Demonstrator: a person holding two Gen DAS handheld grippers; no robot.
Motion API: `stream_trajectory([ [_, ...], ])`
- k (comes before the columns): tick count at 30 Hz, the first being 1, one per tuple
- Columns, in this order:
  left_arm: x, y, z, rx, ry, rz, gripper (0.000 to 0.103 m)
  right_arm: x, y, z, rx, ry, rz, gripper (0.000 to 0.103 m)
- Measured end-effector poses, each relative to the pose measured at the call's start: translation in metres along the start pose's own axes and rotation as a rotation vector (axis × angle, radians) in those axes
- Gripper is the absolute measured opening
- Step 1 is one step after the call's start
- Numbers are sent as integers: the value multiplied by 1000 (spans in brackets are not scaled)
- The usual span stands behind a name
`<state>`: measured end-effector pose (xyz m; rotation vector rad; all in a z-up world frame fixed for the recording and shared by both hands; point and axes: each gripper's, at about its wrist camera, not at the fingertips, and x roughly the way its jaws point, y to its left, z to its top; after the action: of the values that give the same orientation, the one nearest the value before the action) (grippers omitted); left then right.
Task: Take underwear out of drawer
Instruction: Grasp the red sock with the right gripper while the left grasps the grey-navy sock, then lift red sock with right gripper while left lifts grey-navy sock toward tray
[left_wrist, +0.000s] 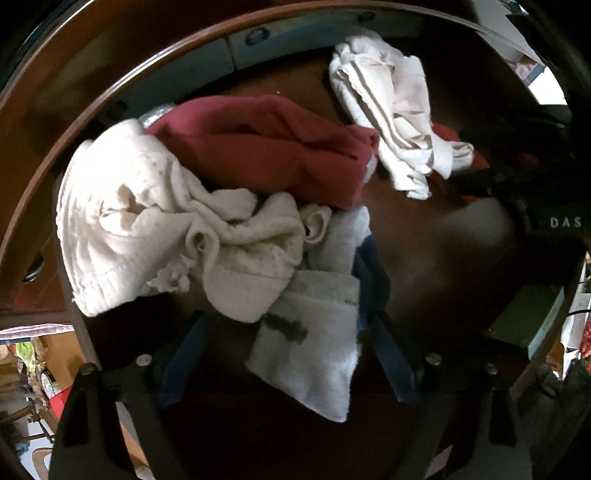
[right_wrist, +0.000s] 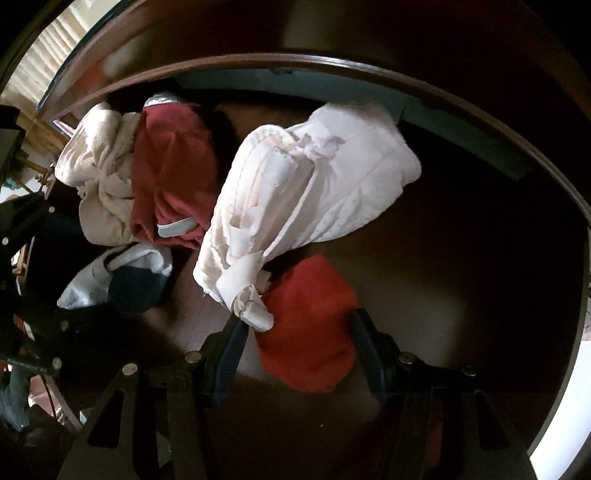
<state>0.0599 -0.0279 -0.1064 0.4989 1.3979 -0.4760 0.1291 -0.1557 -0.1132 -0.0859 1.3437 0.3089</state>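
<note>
The dark wooden drawer (left_wrist: 443, 251) holds loose clothes. My left gripper (left_wrist: 288, 350) points down and stands open over a pale grey piece with a navy part (left_wrist: 310, 347). Its right finger touches the cloth's edge and its left finger is apart from it. Beyond lie a cream knit piece (left_wrist: 147, 221), a maroon piece (left_wrist: 266, 147) and a white striped piece (left_wrist: 388, 110). My right gripper (right_wrist: 301, 350) is open astride an orange-red piece (right_wrist: 306, 332) on the drawer (right_wrist: 480, 258) floor. A tip of the white piece (right_wrist: 314, 184) lies by its left finger.
The drawer's curved wooden rim (left_wrist: 110, 92) runs round the far side, with a bluish liner under it. A green box (left_wrist: 528, 321) stands outside at lower right. Bare drawer floor shows right of the clothes. The left tool's black housing (right_wrist: 26, 266) is at the picture's left edge.
</note>
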Motion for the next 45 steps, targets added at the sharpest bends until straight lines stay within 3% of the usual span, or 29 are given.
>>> stream_trajectory([
  [3,-3,0,2,11,-15,21,71,7,2,1,-26,40,-10,55],
  [4,-5,1,2,10,-14,-36,29,9,3,3,-37,47,-20,52],
  [5,-6,3,1,-1,-7,-108,14,9,5,3,-54,50,-40,49],
  [6,-5,4,0,-7,-9,-140,15,8,6,2,-62,47,-44,46],
  [8,-1,0,-3,9,-7,-101,15,5,5,-1,-60,41,-31,43],
  [10,0,-2,-5,0,-16,-129,14,1,3,-7,-37,34,-9,41],
  [15,-20,6,-13,-65,-123,-284,14,-26,-23,-29,98,-28,77,31],
  [18,-29,12,-17,-105,-172,-354,14,-44,-34,-43,170,-88,123,31],
  [24,-51,18,-29,-146,-267,-446,14,-69,-48,-64,299,-201,184,30],
  [30,-76,15,-34,-173,-387,-474,14,-88,-55,-75,411,-301,342,30],
  [45,-99,-1,-39,-162,-459,-543,14,-112,-21,-81,448,-423,397,30],
])
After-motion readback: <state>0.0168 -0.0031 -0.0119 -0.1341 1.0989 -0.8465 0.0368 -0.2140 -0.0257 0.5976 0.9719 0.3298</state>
